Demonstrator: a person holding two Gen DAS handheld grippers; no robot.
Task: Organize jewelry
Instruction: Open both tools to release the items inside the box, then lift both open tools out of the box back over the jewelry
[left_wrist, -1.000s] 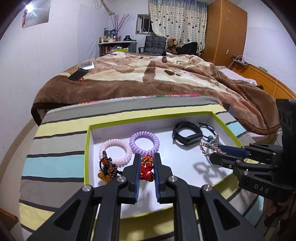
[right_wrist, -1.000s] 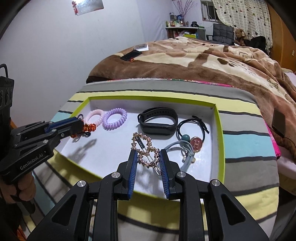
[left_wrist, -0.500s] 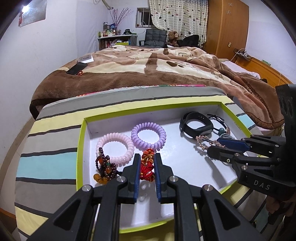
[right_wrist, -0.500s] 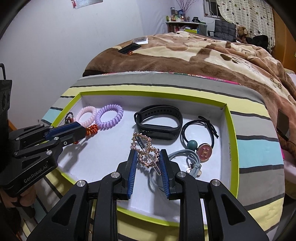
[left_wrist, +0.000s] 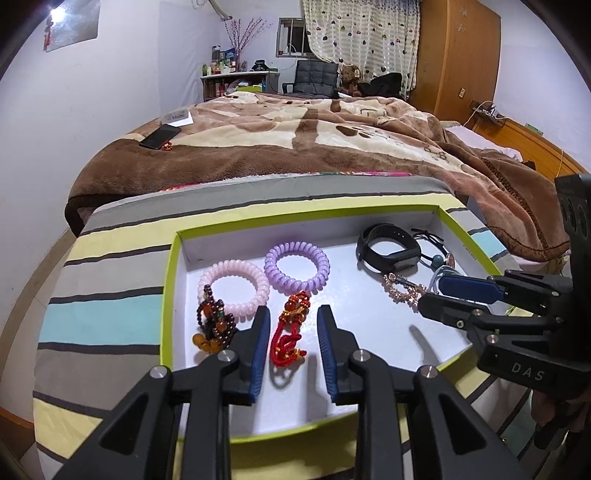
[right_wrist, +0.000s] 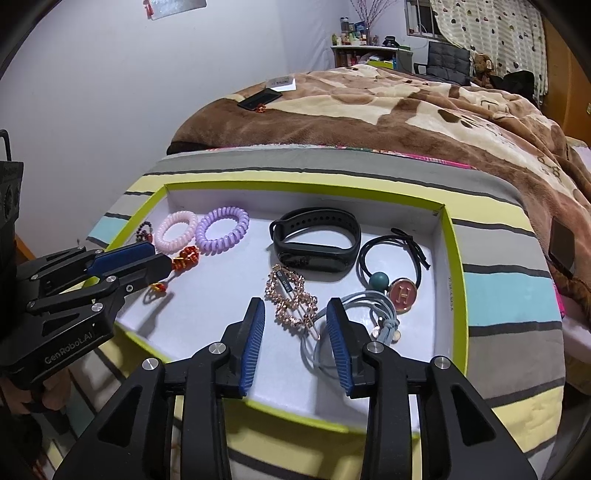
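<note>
Both tongs stand open and hold nothing: the left tongs (left_wrist: 292, 341) straddle the red knotted charm (left_wrist: 289, 336) on the white floor of the green-rimmed tray (left_wrist: 168, 291), and the right tongs (right_wrist: 295, 334) straddle the gold chain clip (right_wrist: 291, 297). The left tongs hide part of the dark bead bracelet (left_wrist: 214, 321) at 9 o'clock of the charm. Open tray floor lies between the two sets of tongs, while the black band (right_wrist: 317, 240) and grey cords (right_wrist: 354, 317) crowd the tray's 3 o'clock wall.

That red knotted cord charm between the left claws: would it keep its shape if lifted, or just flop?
Probably flop: the red cord charm lies in loose loops on the tray, so it would likely dangle from the left gripper. It looks light, being mostly cord. Its beaded end may swing, though that is a guess.
</note>
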